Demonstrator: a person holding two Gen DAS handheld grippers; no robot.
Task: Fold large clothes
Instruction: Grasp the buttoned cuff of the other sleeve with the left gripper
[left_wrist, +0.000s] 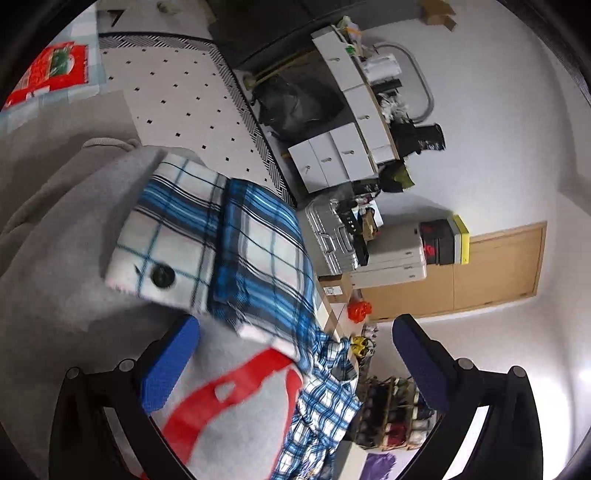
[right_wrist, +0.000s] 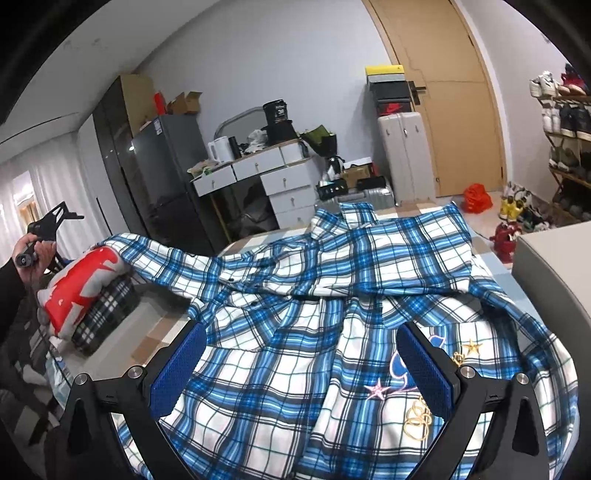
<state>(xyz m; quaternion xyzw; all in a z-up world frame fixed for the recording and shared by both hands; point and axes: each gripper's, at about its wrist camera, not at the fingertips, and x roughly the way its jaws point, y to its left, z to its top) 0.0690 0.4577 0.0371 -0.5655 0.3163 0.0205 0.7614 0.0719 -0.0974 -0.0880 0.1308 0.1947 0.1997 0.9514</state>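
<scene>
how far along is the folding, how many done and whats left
Done: a grey garment with red print sits folded on a dark plaid one. In hand: nothing; both tools, left and right, are open. Left: the blue plaid shirt lies unfolded.

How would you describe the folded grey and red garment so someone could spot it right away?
Start from the big blue plaid shirt spread over the bed, then follow its sleeve to the left edge. There a small stack sits, and the grey garment lies on top of a folded dark plaid piece. It alone carries bold red lettering.
</scene>
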